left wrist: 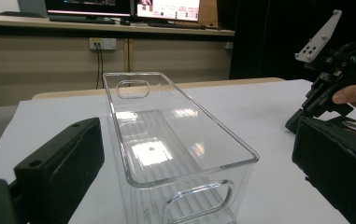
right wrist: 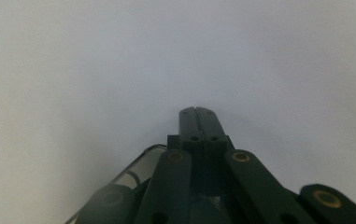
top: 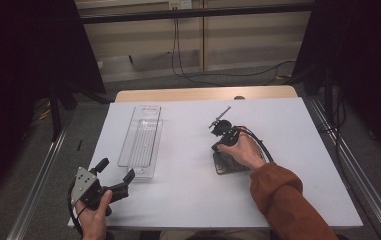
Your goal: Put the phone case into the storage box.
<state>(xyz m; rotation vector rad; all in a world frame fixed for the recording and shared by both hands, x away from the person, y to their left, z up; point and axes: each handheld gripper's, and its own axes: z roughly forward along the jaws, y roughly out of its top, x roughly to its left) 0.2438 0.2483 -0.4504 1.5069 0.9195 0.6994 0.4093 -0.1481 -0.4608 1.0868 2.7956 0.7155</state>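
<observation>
A clear plastic bin (top: 140, 137) lies lengthwise on the white table (top: 188, 200), left of the middle. My left gripper (top: 116, 171) rests at the bin's near end, jaws open. In the left gripper view the bin (left wrist: 166, 140) sits in front of and between that gripper's (left wrist: 196, 158) jaws, not pinched. My right gripper (top: 216, 146) is tipped down at the table's middle, beside a dark flat object (top: 226, 164) under the hand. Its jaws (right wrist: 197, 110) are shut with nothing between them; a glassy edge (right wrist: 136, 171) shows at lower left. The right gripper (left wrist: 302, 119) also appears in the left gripper view.
A wooden strip (top: 205, 93) runs along the table's far edge. Cables (top: 178, 50) hang against the wall behind. Metal rails (top: 43, 170) flank the table on both sides. An orange sleeve (top: 288, 200) crosses the near right part of the table.
</observation>
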